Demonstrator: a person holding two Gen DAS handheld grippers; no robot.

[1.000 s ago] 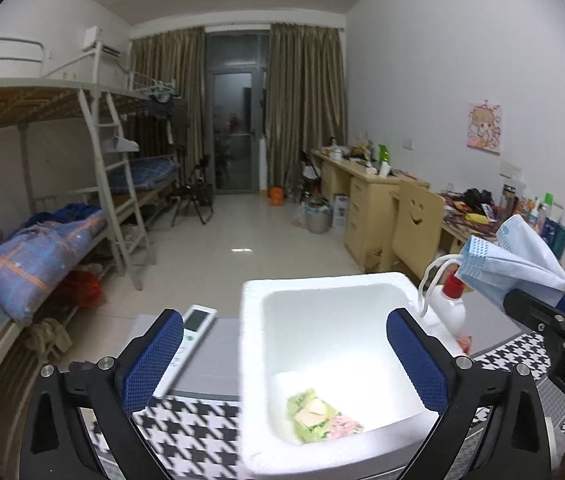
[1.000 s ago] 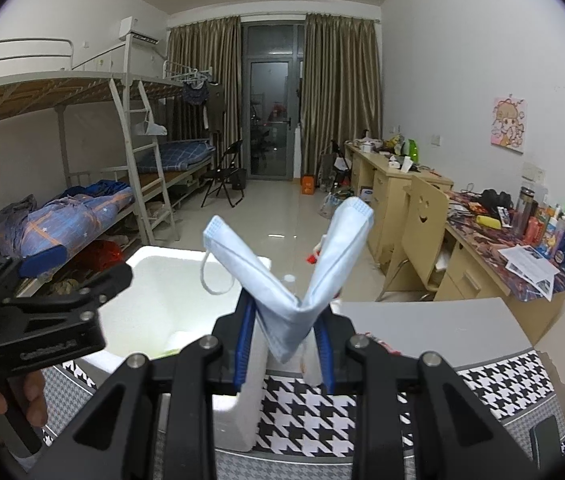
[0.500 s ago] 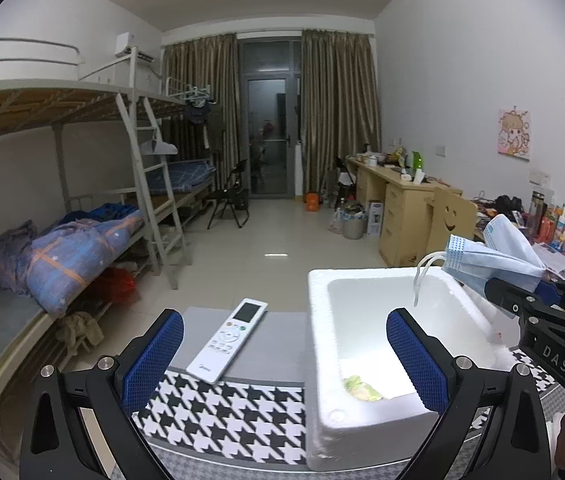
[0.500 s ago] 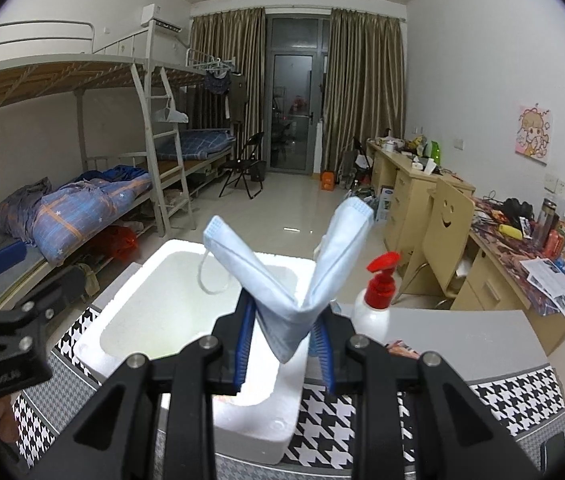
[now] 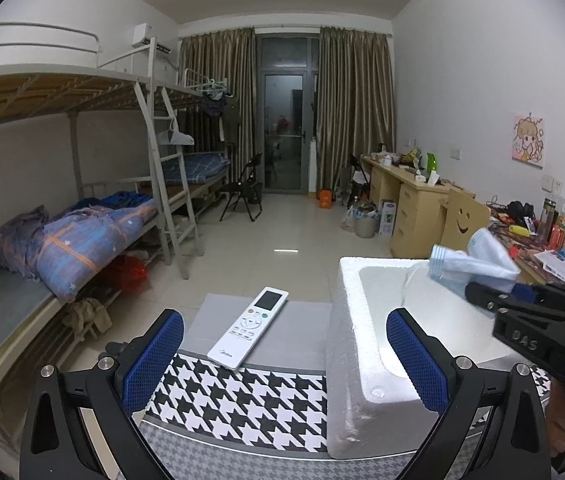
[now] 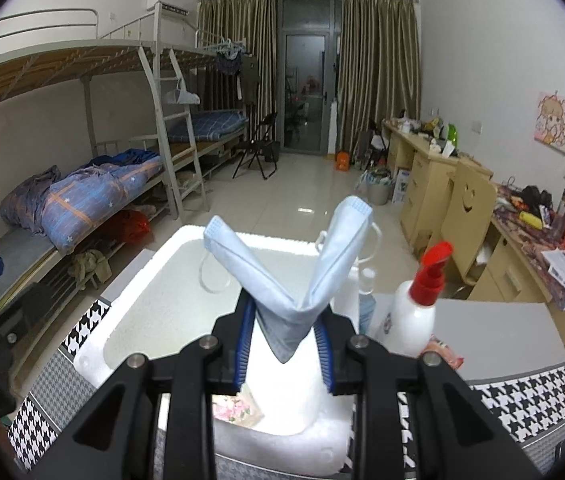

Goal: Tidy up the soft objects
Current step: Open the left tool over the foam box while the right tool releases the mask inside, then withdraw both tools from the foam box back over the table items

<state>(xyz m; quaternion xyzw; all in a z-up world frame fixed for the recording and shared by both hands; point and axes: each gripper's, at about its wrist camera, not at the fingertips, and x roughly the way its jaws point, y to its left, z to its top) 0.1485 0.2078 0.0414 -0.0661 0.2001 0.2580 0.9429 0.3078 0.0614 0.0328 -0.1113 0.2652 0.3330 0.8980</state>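
Since a second ago the left gripper (image 5: pixel 282 360) has slid leftward off the foam box (image 5: pixel 352 344), jaws spread wide and holding nothing, clearing the opening. Above that opening, the right gripper (image 6: pixel 283 350) pinches a folded blue mask (image 6: pixel 282 280) at its crease, seemingly poised to drop it beside the packet (image 6: pixel 234 406) below its fingers.

The open left gripper (image 5: pixel 286 364) has been shifted to the left, so that the white foam box (image 5: pixel 356 320) is now seen at its right finger and the white remote control (image 5: pixel 248 328) lies between the blue pads. The right gripper (image 6: pixel 284 354), clamped on the folded light-blue face mask (image 6: pixel 290 276), has been carried over the box interior; the white pump bottle with red nozzle (image 6: pixel 414 312) is now exposed beside it
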